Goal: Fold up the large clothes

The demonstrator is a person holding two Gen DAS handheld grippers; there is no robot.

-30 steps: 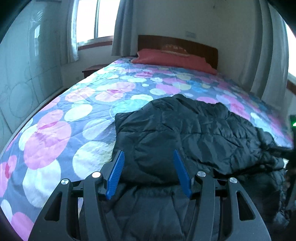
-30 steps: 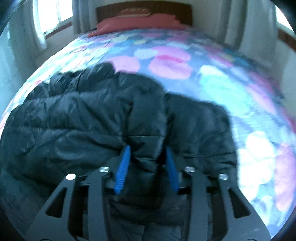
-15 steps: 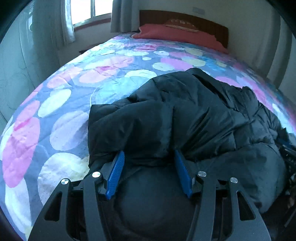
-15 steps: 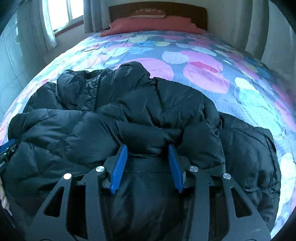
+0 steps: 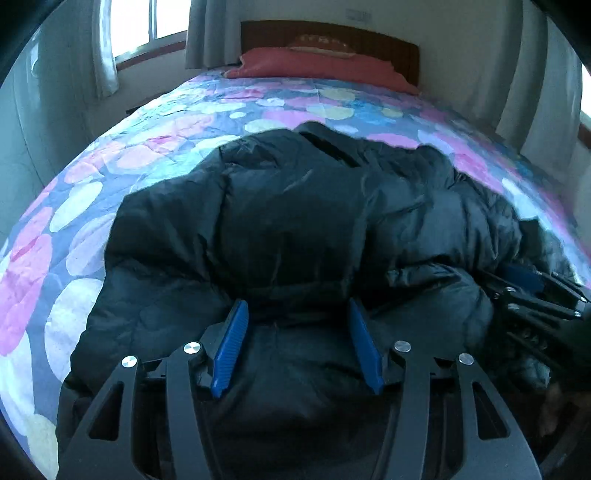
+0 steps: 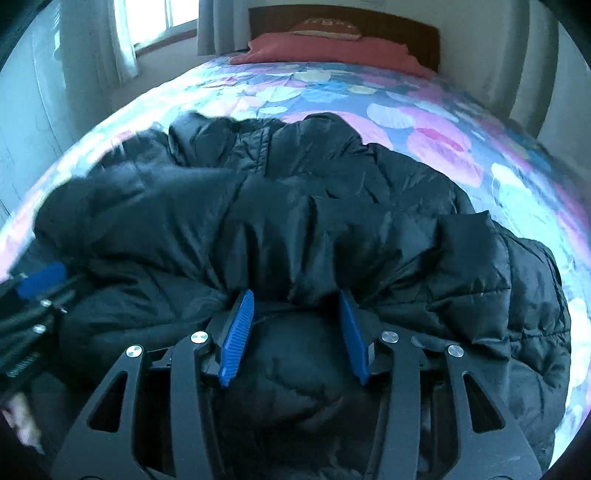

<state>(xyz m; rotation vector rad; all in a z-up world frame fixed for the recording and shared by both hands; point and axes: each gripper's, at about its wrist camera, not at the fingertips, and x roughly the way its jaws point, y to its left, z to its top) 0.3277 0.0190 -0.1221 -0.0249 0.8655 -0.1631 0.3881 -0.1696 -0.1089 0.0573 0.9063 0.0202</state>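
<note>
Both my grippers tilt down gripping the black puffer jacket [image 5: 295, 221], left gripper [image 5: 295, 314] and right gripper [image 6: 297, 301] each clamped on a bunched fold, the right jaws just easing apart, and only my right view catches a bit of my hand [image 6: 22, 424] down left.

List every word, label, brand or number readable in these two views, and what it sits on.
No text can be read.
Cushion at the headboard: light marks that may be lettering, too blurred to read.
Black puffer jacket, bedspread, left gripper, right gripper: no visible writing.

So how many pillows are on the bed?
1 for sure: a red pillow lies at the far end of the bed, against the headboard. A patterned cushion seems to sit behind it; more may be hidden.
</note>
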